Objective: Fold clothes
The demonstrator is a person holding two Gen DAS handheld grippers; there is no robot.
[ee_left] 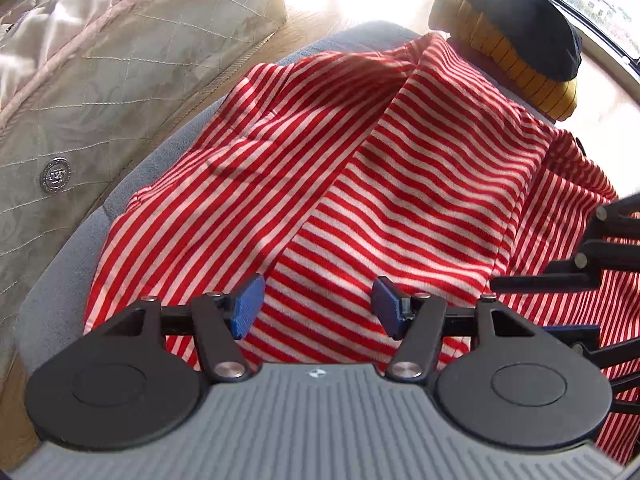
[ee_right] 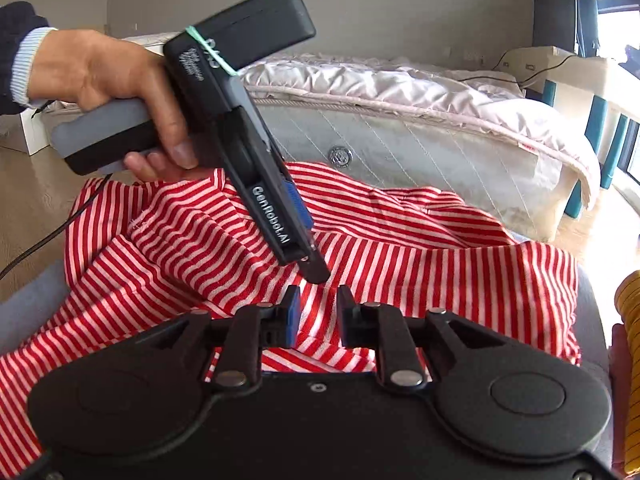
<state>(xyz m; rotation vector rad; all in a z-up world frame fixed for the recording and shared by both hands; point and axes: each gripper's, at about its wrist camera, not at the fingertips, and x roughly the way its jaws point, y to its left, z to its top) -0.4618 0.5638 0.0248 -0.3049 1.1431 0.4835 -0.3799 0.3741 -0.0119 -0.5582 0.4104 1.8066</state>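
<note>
Red-and-white striped knit garment (ee_left: 360, 184) was bunched mid-frame on the grey padded surface (ee_left: 60, 288), both the left gripper (ee_left: 318, 308) and right gripper (ee_right: 317, 316) hovering open, so I'd pinch a hem edge, not a loose ridge.

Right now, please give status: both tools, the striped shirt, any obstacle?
Left tool open above striped shirt, empty. Right tool open, empty. Shirt rumpled, unfolded, on grey cushion. Folded pile at far edge, apart.
</note>
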